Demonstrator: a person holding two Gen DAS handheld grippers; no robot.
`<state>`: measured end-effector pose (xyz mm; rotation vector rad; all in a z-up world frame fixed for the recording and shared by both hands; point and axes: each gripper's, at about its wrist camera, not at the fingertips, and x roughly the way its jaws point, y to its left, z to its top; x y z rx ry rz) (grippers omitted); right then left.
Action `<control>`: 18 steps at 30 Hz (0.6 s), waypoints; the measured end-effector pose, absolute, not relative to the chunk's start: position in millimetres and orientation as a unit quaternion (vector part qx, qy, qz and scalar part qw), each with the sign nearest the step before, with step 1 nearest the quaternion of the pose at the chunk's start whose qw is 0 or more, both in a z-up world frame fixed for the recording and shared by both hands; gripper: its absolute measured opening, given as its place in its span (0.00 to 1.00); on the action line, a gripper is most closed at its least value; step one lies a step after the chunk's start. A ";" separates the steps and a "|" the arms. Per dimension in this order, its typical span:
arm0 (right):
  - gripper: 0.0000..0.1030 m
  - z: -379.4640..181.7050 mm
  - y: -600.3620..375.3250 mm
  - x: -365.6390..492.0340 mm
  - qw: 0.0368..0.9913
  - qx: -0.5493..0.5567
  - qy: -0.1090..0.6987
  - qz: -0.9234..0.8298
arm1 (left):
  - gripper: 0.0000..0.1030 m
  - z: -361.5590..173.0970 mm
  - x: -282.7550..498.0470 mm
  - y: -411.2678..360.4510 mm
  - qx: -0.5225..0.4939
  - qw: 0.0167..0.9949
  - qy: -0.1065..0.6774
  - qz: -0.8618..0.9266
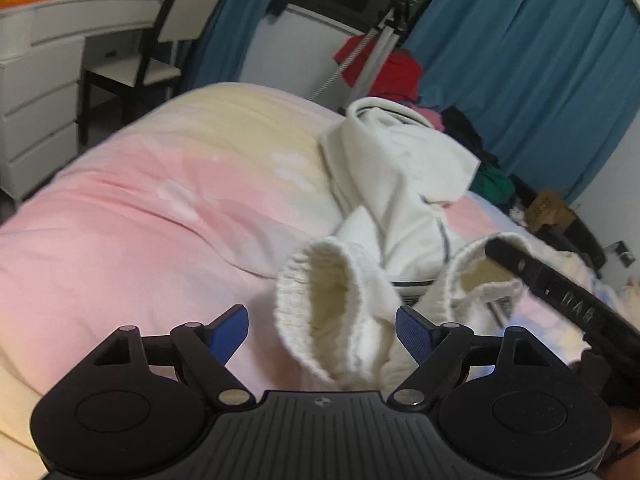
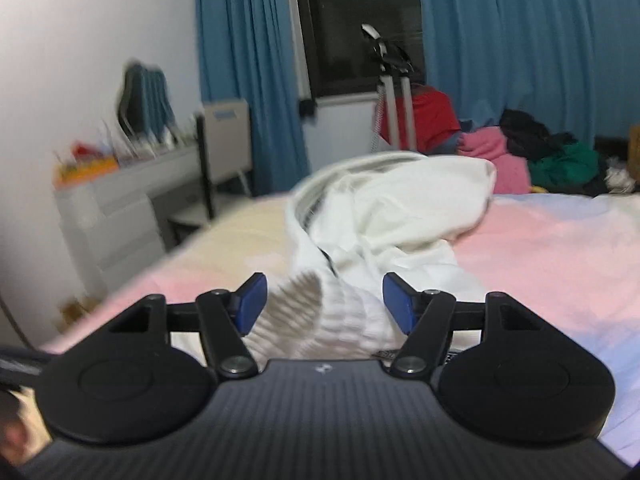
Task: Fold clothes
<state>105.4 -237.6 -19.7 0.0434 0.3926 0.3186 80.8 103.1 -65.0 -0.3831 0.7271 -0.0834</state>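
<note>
A white garment with dark piping point(image 1: 400, 168) lies crumpled on the pink bed point(image 1: 140, 208); two ribbed cuffs point toward me. My left gripper point(image 1: 322, 334) is open, its blue pads either side of the left cuff point(image 1: 320, 304), not closed on it. The other gripper's black finger point(image 1: 560, 292) reaches into the right cuff point(image 1: 480, 276). In the right wrist view the same garment point(image 2: 400, 200) is bunched up, and my right gripper point(image 2: 324, 302) is open with a ribbed cuff point(image 2: 332, 316) lying between its blue pads.
A pile of red, pink, green and black clothes point(image 2: 520, 152) sits at the bed's far side by blue curtains point(image 2: 520, 40). A white dresser point(image 1: 36, 112) and chair point(image 1: 160, 52) stand left. A tripod point(image 1: 384, 40) stands beyond the bed.
</note>
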 end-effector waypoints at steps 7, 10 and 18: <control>0.50 -29.7 -259.1 93.1 0.972 0.030 0.198 0.119 | 0.81 -61.1 78.4 110.5 -0.215 0.911 0.351 -0.037; 0.45 -22.5 -271.0 81.6 0.973 0.049 0.203 0.095 | 0.81 -58.2 72.9 107.7 -0.206 0.915 0.344 -0.034; 0.46 -33.2 -329.2 51.5 0.946 0.135 0.294 0.031 | 0.81 -50.4 58.2 100.4 -0.183 0.927 0.325 -0.025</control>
